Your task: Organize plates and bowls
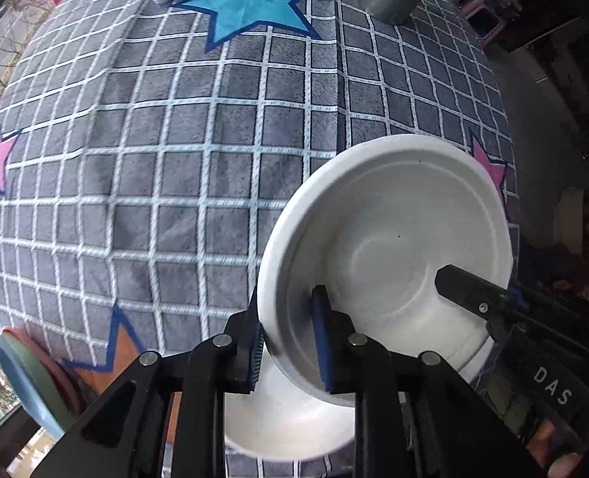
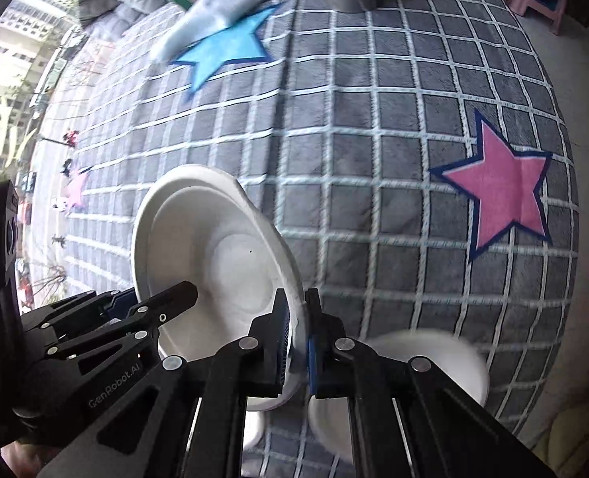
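A grey checked blanket (image 1: 183, 183) with coloured stars fills both views. Two white bowls show: one tilted bowl (image 1: 390, 239) at lower centre, mouth facing the cameras, and another bowl (image 1: 282, 418) beneath. Left tool (image 1: 288, 342) and right tool (image 2: 297, 342) each pinch the tilted bowl's rim on opposite sides.

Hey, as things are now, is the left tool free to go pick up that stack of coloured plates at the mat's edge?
Probably not yet. The left tool is clamped on the white bowl's rim, as is the right tool. The coloured plates lie unobstructed.
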### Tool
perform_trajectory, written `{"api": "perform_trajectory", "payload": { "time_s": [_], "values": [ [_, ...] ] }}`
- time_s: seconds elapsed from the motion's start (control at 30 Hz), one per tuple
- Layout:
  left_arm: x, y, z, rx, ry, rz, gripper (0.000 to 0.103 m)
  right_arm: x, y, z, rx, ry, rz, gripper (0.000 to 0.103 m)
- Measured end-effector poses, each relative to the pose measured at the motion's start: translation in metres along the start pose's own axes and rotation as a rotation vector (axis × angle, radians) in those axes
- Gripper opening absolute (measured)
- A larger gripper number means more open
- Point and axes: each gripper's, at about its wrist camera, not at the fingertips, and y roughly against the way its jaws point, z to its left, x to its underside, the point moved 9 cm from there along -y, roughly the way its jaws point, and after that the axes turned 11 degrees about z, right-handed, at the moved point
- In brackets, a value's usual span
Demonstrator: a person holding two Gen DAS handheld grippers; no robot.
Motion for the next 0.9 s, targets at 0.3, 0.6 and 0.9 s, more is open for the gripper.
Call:
{"api": "perform_trajectory", "payload": {
  "time_s": [0.3,0.6,0.9],
  "values": [
    [0.064,0.005,0.027,-0.088,0.038,0.049,0.029,0.067,-0.019,0.051,-0.052,0.093,0.125,0.010],
    [0.083,0.021,0.034,-0.034,0.116,-0.040,0.076,0.078,-0.012,0.006,0.006,0.011,0.069,0.010],
    [0.057,-0.015,-0.101,-0.111,-0.232,-0.018,0.078,0.109,0.002,-0.117,0.075,-0.234,-0.027,0.088]
  ]
}}
